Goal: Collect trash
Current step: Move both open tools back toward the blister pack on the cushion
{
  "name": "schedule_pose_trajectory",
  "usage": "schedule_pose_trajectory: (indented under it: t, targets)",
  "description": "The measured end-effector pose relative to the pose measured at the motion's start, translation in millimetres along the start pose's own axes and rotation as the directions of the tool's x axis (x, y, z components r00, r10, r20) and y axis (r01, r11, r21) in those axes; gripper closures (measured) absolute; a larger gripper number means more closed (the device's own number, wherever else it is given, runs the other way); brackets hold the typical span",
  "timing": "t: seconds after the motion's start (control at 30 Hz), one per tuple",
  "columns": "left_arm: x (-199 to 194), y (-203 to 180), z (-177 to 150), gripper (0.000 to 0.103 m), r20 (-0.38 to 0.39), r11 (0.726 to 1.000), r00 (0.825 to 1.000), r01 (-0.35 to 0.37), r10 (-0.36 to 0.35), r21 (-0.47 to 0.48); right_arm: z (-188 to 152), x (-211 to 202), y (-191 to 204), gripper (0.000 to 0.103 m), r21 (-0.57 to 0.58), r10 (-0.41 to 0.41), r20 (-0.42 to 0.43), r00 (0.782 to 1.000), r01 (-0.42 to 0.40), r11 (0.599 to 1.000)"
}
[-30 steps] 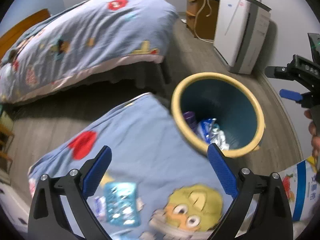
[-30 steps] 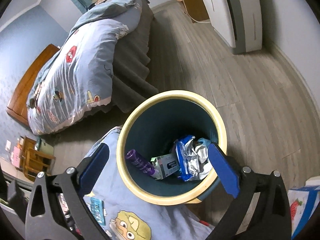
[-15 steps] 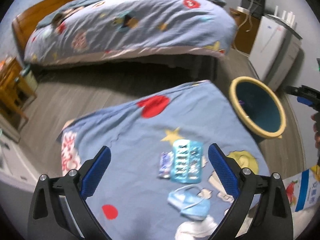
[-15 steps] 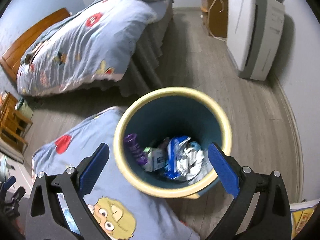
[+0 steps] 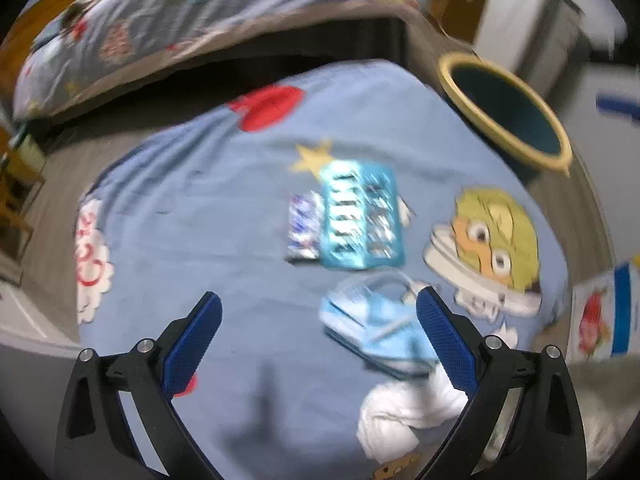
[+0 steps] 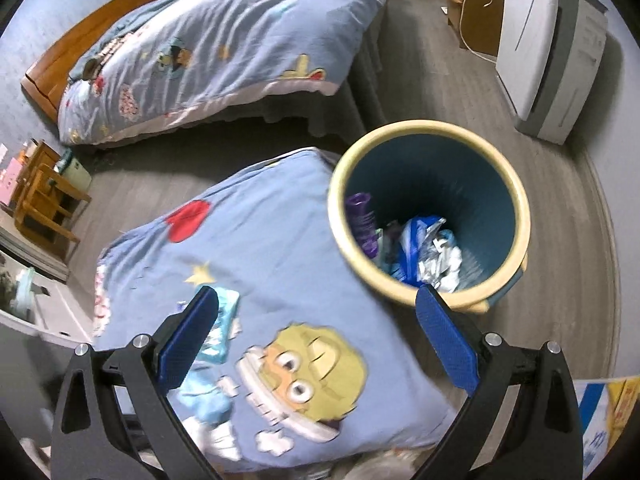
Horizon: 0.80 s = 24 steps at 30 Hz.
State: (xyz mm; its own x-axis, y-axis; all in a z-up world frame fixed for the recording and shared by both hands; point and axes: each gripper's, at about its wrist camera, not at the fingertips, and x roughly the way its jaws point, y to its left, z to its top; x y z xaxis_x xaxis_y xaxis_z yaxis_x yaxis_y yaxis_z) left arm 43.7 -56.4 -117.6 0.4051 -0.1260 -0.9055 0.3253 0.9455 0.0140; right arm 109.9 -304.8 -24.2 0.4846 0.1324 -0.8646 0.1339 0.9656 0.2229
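On the blue cartoon quilt lie a teal blister pack, a small foil wrapper, a light blue face mask and a crumpled white tissue. My left gripper is open and empty, low over the quilt, with the mask by its right finger. The yellow-rimmed blue bin holds a purple bottle and foil wrappers; the bin also shows in the left wrist view. My right gripper is open and empty above the quilt edge and bin.
A bed with a matching quilt stands behind. A white appliance and a wooden cabinet stand by the far wall. A wooden chair is at the left. A printed carton lies at the right.
My left gripper has swung left from the bin and dropped lower over the quilt's trash. My right gripper has pulled back from the bin, so the quilt now shows.
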Motion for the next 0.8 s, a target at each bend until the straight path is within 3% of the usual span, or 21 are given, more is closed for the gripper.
schedule_pose_trajectory:
  t: [0.2,0.3,0.4,0.47,0.5,0.57,0.8]
  targets:
    - [15.1,-24.2,-7.6,0.007,-0.031,0.997,0.999,0.044,-0.042,0.069,-24.2,-15.9,9.1,0.006,0.039,0.017,0.013,1.000,-0.018,0.999]
    - [27.4,-33.6,-12.9,0.016,-0.079,0.991,0.996,0.049,-0.040,0.122,-29.1,-7.8,8.6,0.006,0.026,-0.010,-0.011,1.000,0.010,1.000]
    - [31.6,-36.7,-16.6,0.035,-0.118,0.985,0.990,0.097,-0.081,0.139,-30.6,0.8,6.1,0.006,0.026,-0.048,-0.024,0.999,0.049,0.998]
    - [28.6,-36.9,-16.1,0.058,-0.123,0.982,0.987,0.121,-0.103,0.144,-31.6,4.1,6.0,0.006,0.030,-0.043,-0.027,0.999,0.043,0.999]
    - [25.9,-36.2,-15.6,0.062,-0.120,0.981,0.987,0.123,-0.106,0.150,-32.3,6.4,7.8,0.006,0.026,-0.041,-0.029,0.999,0.042,0.999]
    - [21.1,-32.2,-14.9,0.097,-0.111,0.980,0.988,0.123,-0.107,0.155,-34.5,11.4,11.5,0.006,0.014,-0.047,-0.035,0.998,0.047,0.999]
    - [7.0,9.7,-6.2,0.097,-0.061,0.996,0.996,0.070,-0.067,0.047,-42.2,35.0,25.6,0.006,-0.036,-0.073,-0.073,0.995,0.071,0.997]
